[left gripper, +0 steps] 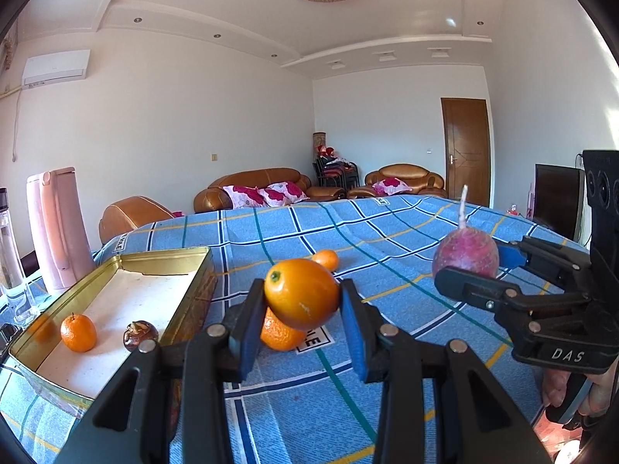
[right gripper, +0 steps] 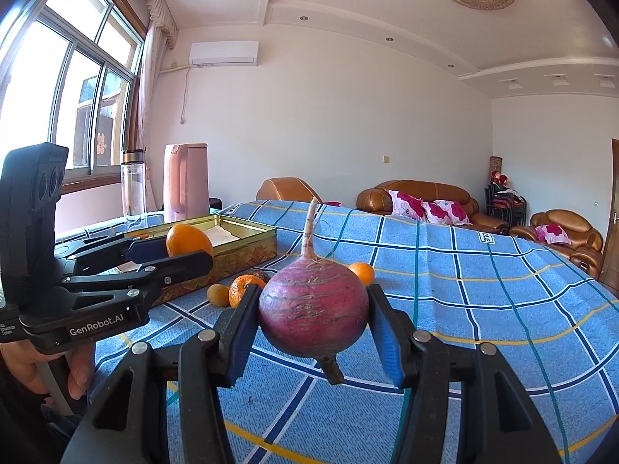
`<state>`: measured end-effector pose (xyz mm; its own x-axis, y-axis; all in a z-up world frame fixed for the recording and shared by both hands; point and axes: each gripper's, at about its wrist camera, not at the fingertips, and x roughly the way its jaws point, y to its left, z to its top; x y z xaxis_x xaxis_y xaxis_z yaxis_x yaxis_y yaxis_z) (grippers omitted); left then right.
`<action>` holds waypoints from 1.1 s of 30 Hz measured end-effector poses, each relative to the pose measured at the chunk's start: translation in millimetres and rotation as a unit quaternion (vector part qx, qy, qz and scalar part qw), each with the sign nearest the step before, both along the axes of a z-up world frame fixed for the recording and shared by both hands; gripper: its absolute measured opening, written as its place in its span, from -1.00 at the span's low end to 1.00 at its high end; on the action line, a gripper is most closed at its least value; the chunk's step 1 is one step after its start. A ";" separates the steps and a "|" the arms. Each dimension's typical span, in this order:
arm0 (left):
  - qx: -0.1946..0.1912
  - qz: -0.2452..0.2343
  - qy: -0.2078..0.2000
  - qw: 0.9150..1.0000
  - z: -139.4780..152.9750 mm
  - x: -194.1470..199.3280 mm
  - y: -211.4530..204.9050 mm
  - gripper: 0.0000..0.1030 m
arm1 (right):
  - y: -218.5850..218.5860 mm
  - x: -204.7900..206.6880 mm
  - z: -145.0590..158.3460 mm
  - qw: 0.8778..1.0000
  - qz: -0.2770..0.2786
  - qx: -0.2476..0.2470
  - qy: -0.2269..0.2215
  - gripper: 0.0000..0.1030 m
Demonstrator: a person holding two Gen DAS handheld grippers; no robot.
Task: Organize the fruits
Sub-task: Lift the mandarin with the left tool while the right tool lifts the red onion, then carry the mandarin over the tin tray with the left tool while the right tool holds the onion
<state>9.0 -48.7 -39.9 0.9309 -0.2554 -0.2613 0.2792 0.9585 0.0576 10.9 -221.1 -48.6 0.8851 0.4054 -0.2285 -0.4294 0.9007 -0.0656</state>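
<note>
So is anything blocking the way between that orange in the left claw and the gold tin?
Nothing visible does. The left gripper holds the orange lifted above the blue cloth, and the tin sits open just to its left, with bare floor beside the two fruits already inside.

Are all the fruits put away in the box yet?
Not yet. The gold tin already holds a small orange and a brown fruit. The left gripper holds an orange, the right gripper a red radish. A tangerine and two small fruits wait on the cloth.
</note>
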 end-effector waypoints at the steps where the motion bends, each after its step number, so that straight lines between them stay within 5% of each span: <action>1: 0.000 0.001 -0.001 1.000 0.3 0.0 -0.1 -0.23 | 0.1 -0.8 0.0 1.000 0.000 0.000 -0.002 0.09; 33: -0.002 0.027 -0.049 0.998 23.1 -11.2 12.0 -0.23 | 4.3 -7.7 1.3 1.000 0.021 0.000 -0.022 0.09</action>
